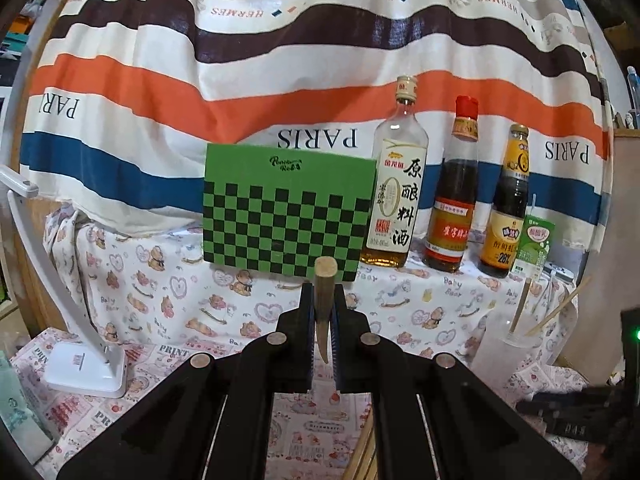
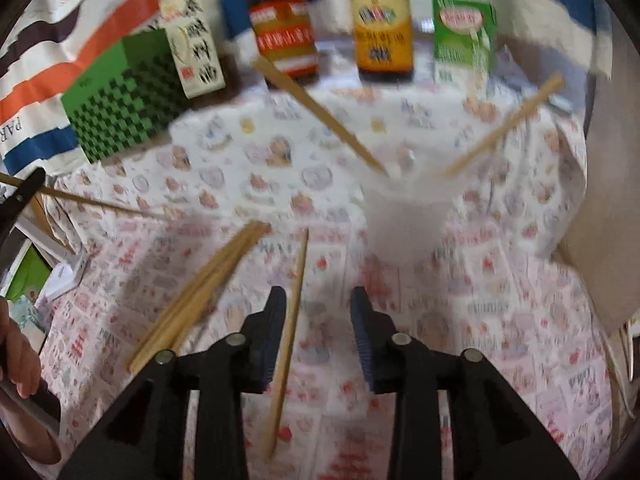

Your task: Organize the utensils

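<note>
Left gripper (image 1: 324,320) jaws clamp one chopstick (image 1: 323,300) end-on. Right gripper (image 2: 318,320) jaws part-open w/ nothing gripped. Cup (image 2: 404,216) on tabletop (image 2: 500,320) holds two sticks; approx four loose chopsticks (image 2: 200,296) lie beside it, so I'd say under halfway.

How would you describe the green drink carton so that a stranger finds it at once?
Look at the row of three bottles standing before the striped curtain. The green carton stands at the right end of that row. It alone is a short box with a straw.
</note>
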{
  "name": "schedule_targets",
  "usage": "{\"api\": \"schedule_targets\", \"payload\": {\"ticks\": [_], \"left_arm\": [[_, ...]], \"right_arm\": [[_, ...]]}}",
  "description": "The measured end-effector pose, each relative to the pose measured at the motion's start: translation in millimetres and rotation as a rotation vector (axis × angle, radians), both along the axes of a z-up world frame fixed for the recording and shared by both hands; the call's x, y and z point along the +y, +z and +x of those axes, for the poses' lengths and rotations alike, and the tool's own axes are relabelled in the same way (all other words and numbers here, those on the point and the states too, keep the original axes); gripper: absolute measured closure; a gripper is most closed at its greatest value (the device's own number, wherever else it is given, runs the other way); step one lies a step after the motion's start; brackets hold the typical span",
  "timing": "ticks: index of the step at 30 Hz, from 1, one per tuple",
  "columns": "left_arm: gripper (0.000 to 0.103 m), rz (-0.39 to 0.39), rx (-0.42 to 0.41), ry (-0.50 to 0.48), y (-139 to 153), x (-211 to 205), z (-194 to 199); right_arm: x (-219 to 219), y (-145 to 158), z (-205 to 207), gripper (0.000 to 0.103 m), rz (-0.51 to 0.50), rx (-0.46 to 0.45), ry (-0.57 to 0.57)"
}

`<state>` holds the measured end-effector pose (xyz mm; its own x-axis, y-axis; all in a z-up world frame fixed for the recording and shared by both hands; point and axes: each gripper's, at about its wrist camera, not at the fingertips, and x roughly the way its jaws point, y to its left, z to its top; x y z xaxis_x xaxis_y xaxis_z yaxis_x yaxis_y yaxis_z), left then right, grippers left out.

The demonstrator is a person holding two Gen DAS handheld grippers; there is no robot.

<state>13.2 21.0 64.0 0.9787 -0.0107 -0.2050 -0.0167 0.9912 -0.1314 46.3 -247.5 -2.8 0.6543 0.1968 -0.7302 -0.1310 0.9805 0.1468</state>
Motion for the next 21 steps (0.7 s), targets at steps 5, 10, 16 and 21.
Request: {"api": "schedule_targets", "payload": {"ticks": [5, 10, 16, 21], "left_arm": [[0.097, -0.007, -0.045, 0.004, 5.7, -1.0, -10.6], [0.097, 0.049, -0.059, 0.044, 8.2, -8.5, -14.2], [0.097, 0.110, -0.093, 0.063, 10.2, -18.5, -20.1], [0.097, 0.131, -0.105, 0.075, 10.7, -23.0, -22.7]], "right_arm": [[27.9, -27.3, -15.2, 0.060, -0.076, 0.067, 0.119], [40.3, -41.8, -16.8, 0.060, -0.095, 0.101, 0.132], [48.0, -53.5, -23.6, 0.068, -0.143, 0.103, 0.169], [52.8, -53.2, -27.3, 0.097, -0.259, 0.023, 0.117]]}}
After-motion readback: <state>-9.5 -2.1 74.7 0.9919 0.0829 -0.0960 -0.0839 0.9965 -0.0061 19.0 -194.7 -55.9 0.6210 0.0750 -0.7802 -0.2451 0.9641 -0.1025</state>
